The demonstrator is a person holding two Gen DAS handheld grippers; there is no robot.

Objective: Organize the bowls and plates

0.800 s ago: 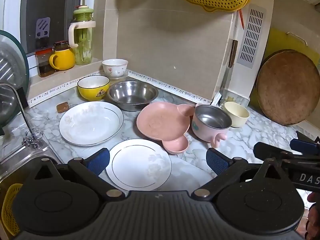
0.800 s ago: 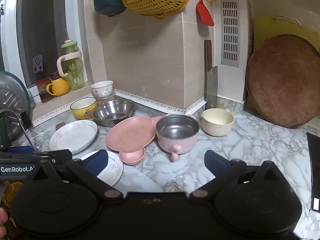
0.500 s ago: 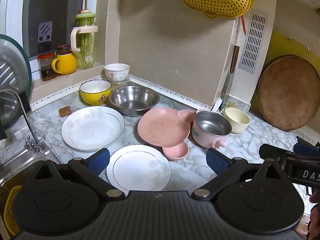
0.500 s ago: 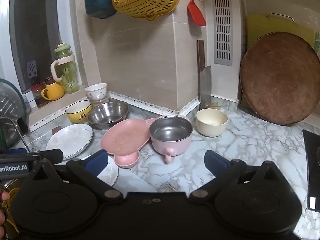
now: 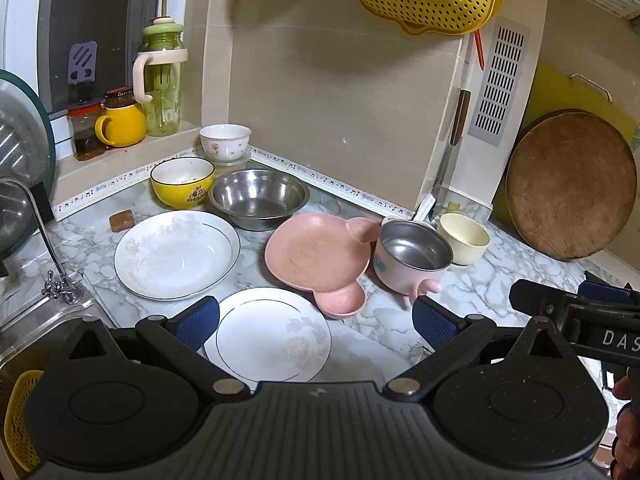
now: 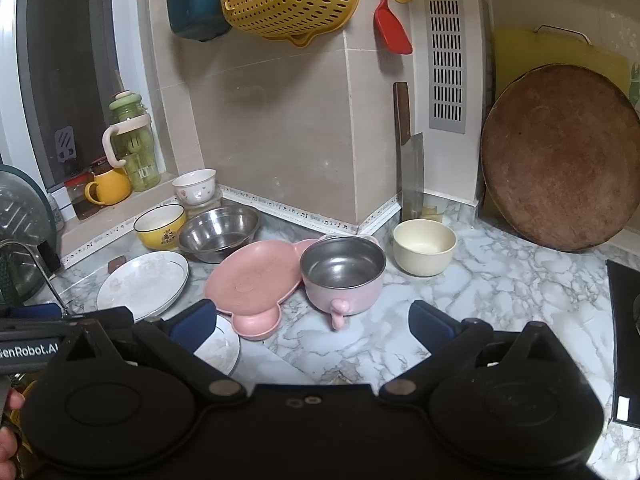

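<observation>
Dishes crowd a marble counter [image 5: 500, 280] in a kitchen corner. Both claws hang spread wide and empty: the left claw [image 5: 316, 318] above a near white plate [image 5: 272, 336], the right claw [image 6: 312, 320] above bare marble. Its body reads "DAS"; the left one's reads "enRobot.AI". A larger white plate [image 5: 176, 254] lies far left, with a yellow bowl [image 5: 182, 182], floral bowl [image 5: 225, 142] and steel bowl [image 5: 258, 198] behind. A pink divided plate [image 5: 316, 256] touches a pink steel-lined pot [image 5: 412, 256]; a cream bowl [image 5: 466, 238] sits just right. A cleaver [image 6: 412, 168] and round cutting board [image 6: 560, 156] lean on the wall.
</observation>
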